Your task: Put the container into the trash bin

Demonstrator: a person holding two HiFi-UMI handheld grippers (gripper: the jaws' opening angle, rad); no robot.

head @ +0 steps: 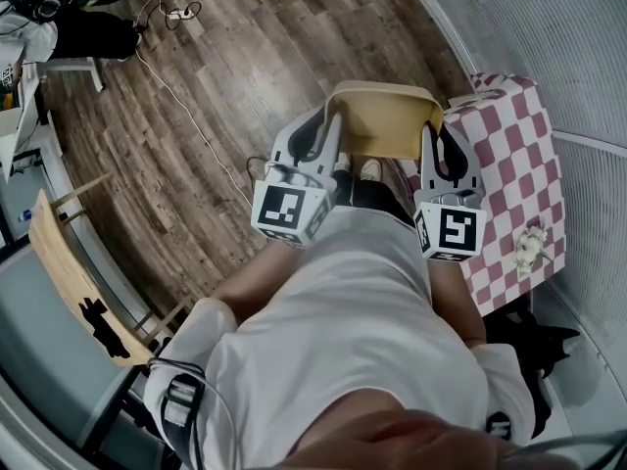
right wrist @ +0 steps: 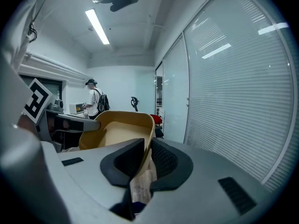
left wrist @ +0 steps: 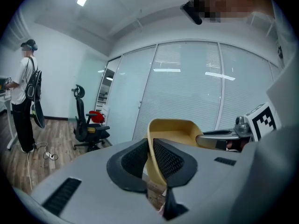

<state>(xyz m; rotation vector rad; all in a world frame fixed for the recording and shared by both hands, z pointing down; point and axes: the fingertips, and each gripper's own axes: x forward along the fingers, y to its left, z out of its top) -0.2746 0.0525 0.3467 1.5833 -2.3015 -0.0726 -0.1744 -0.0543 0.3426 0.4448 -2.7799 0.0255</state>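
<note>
A tan plastic container [head: 382, 116] hangs in the air in front of me over the wooden floor, held from both sides. My left gripper [head: 331, 130] is shut on its left wall and my right gripper [head: 429, 143] is shut on its right wall. In the left gripper view the black pads pinch the container's rim [left wrist: 150, 139], with the right gripper [left wrist: 224, 136] beyond it. In the right gripper view the pads clamp the opposite rim [right wrist: 149, 139], and the open inside of the container [right wrist: 114, 132] faces up. No trash bin shows in any view.
A table with a red-and-white checked cloth [head: 514, 155] stands at my right with a small white object [head: 530, 247] on it. A wooden bench [head: 69, 262] and a cable [head: 176, 86] lie at the left. An office chair [left wrist: 86, 125] and a standing person [left wrist: 23, 97] are farther off.
</note>
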